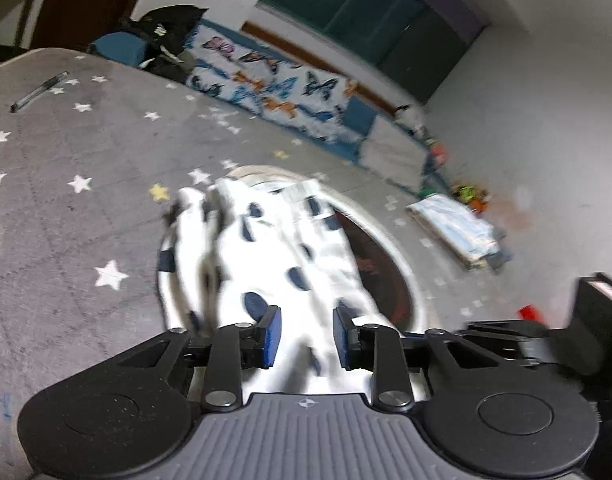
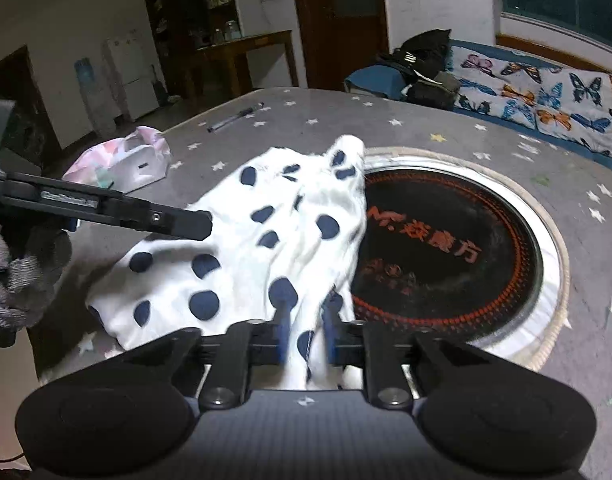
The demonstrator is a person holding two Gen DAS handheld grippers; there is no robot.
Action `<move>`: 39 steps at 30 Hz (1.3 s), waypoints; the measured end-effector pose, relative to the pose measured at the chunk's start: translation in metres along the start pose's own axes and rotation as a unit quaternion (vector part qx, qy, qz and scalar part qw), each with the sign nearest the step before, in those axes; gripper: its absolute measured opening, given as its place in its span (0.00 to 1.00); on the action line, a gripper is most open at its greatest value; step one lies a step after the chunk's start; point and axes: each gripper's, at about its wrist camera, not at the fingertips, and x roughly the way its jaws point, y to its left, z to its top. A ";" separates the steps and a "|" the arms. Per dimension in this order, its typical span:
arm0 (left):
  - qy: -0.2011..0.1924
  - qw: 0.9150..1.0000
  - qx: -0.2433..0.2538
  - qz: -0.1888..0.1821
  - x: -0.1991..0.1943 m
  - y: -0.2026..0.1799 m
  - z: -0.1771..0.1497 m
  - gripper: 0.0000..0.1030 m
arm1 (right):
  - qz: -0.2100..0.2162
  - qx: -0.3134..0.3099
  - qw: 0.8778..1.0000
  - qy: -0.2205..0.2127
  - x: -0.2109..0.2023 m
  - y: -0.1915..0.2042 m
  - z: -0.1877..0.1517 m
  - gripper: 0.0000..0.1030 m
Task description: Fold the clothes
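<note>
A white garment with dark blue dots point(image 2: 241, 256) lies crumpled on the grey star-patterned table point(image 2: 426, 128), partly over a round black cooktop point(image 2: 446, 248). My right gripper point(image 2: 306, 332) is shut on a bunched edge of the garment at the near side. In the left wrist view the same garment point(image 1: 273, 248) runs between the blue pads of my left gripper point(image 1: 306, 336), whose jaws stand apart with cloth between them. The left gripper's arm also shows in the right wrist view point(image 2: 105, 208), above the garment's left part.
A pen point(image 2: 235, 117) lies at the table's far side. A pale pink bag point(image 2: 121, 160) sits at the table's left edge. A butterfly-print sofa cover point(image 2: 546, 96) and dark bags point(image 2: 422, 64) are behind the table. A folded item point(image 1: 454, 228) lies on the floor.
</note>
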 end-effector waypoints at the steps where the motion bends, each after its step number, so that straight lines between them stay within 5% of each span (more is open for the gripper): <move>1: 0.003 1.000 -0.002 0.008 0.002 0.004 -0.002 0.22 | -0.001 0.004 1.000 0.000 0.000 -0.002 -0.002 0.07; 4: 0.006 1.000 -0.014 0.021 0.005 0.016 -0.005 0.14 | -0.008 0.019 1.000 0.003 -0.001 -0.010 -0.010 0.06; 10: -0.004 0.999 -0.018 0.032 -0.003 0.023 0.002 0.14 | -0.007 0.028 1.000 0.011 -0.007 -0.018 -0.013 0.07; 15: -0.014 1.000 0.000 0.013 -0.007 0.004 0.015 0.15 | 0.000 0.021 1.000 -0.021 -0.014 -0.022 0.010 0.20; 21: -0.004 1.000 -0.002 -0.003 0.020 -0.011 0.027 0.15 | 0.016 0.040 0.998 -0.036 0.023 -0.035 0.041 0.22; 26: -0.001 1.000 0.000 0.028 0.037 -0.004 0.029 0.14 | 0.045 0.092 0.994 -0.039 0.054 -0.051 0.050 0.24; 28: -0.004 0.999 0.002 0.051 0.038 0.001 0.028 0.14 | 0.049 0.096 0.994 -0.032 0.065 -0.053 0.048 0.19; 29: -0.004 0.999 -0.002 0.054 0.038 0.006 0.028 0.14 | 0.045 0.096 0.994 -0.030 0.069 -0.053 0.048 0.06; 30: -0.005 0.998 -0.007 0.057 0.037 0.010 0.027 0.14 | 0.037 0.098 0.994 -0.029 0.070 -0.054 0.046 0.03; 39: -0.012 0.997 -0.014 0.071 0.032 0.021 0.027 0.13 | -0.002 0.083 0.996 -0.036 0.062 -0.056 0.044 0.09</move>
